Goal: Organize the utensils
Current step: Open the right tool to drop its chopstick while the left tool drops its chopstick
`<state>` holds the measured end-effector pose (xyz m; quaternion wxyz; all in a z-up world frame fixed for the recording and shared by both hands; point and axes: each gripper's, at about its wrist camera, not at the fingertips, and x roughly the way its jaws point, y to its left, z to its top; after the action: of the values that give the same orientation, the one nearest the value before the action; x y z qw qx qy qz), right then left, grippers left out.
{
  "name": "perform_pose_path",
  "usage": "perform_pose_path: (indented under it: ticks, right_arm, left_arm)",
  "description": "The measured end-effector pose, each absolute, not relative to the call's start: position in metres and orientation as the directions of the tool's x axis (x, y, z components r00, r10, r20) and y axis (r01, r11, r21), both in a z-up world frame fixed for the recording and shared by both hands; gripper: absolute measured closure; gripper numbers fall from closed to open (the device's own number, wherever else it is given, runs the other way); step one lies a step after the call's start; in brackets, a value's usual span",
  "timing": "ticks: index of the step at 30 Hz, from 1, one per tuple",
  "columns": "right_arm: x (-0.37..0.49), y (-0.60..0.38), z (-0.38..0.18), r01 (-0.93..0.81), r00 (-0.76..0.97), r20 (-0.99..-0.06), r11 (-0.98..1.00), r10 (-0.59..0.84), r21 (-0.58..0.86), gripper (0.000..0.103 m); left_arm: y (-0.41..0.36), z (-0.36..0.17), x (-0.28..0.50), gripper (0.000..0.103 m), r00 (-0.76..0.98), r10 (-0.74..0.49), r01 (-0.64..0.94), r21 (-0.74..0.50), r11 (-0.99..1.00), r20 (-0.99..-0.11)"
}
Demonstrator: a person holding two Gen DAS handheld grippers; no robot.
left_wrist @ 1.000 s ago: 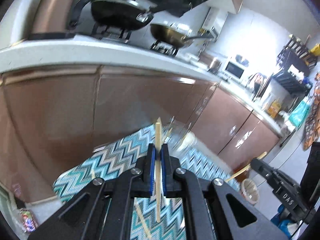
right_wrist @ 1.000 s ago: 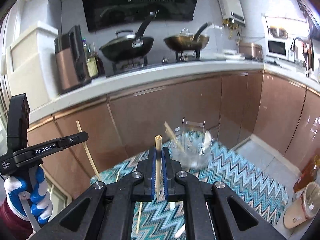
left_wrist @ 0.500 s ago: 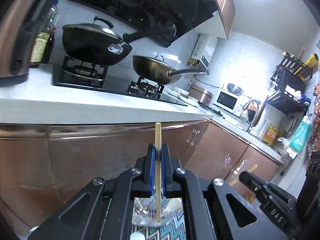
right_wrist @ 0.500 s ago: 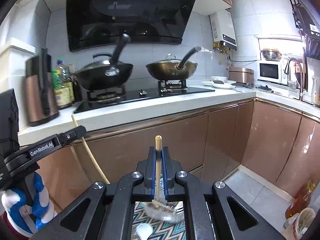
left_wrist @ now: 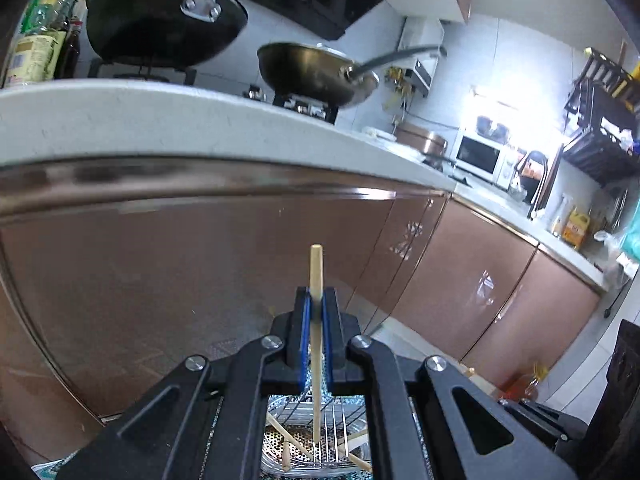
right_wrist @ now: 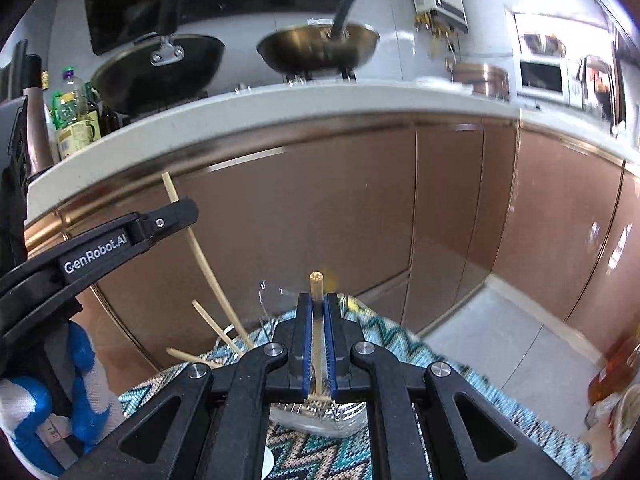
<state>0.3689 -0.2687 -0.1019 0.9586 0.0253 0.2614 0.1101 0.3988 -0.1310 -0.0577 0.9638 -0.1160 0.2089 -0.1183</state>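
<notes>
Left claw (left_wrist: pixel 316 336): clamped narrow on an upright chopstick (left_wrist: pixel 316 280), its lower tip over the drainer basket (left_wrist: pixel 320 440).
Right claw (right_wrist: pixel 318 340): pinched shut on a second chopstick (right_wrist: pixel 317 320), above the clear holder (right_wrist: pixel 320 416) on the zigzag mat (right_wrist: pixel 400 344).
Right view only: left claw from the side, blue-gloved hand (right_wrist: pixel 36 400).
Left view only: loose chopsticks inside the basket.
Hard to see: holder mostly hidden by claws.

Wooden chopstick (left_wrist: pixel 316 280) upright, clear holder (left_wrist: pixel 320 440) below
</notes>
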Motion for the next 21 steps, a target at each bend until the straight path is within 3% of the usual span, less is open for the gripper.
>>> perform_pose_path:
  ticks: [2,4,6,9,12,21]
  right_arm:
    - [0.368,-0.273,-0.108,-0.196,0.835,-0.499,0.973,0.231,0.123,0.092]
    - [0.365,-0.276,-0.11,-0.192,0.836,-0.497,0.972,0.233,0.133,0.072]
    - [0.356,-0.279,-0.108,-0.183,0.845,-0.482,0.973,0.229,0.141,0.064]
    - [0.341,-0.283,-0.097,-0.172,0.858,-0.463,0.974,0.222,0.149,0.061]
    - [0.325,-0.287,-0.086,-0.157,0.87,-0.447,0.977,0.207,0.146,0.059]
    - [0.259,-0.293,-0.067,-0.101,0.891,-0.428,0.986,0.15,0.134,0.053]
  left_arm:
    - [-0.133,-0.063,0.398,0.096,0.887,-0.268,0.179,-0.256,0.95,-0.375]
    - [-0.131,-0.063,0.396,0.096,0.889,-0.267,0.182,-0.247,0.952,-0.373]
    - [-0.127,-0.059,0.39,0.088,0.892,-0.267,0.184,-0.248,0.951,-0.365]
    - [-0.12,-0.05,0.371,0.074,0.907,-0.25,0.174,-0.238,0.955,-0.34]
    - [-0.109,-0.04,0.344,0.067,0.918,-0.231,0.154,-0.248,0.957,-0.322]
    - [-0.076,-0.044,0.268,0.065,0.904,-0.225,0.116,-0.298,0.948,-0.364]
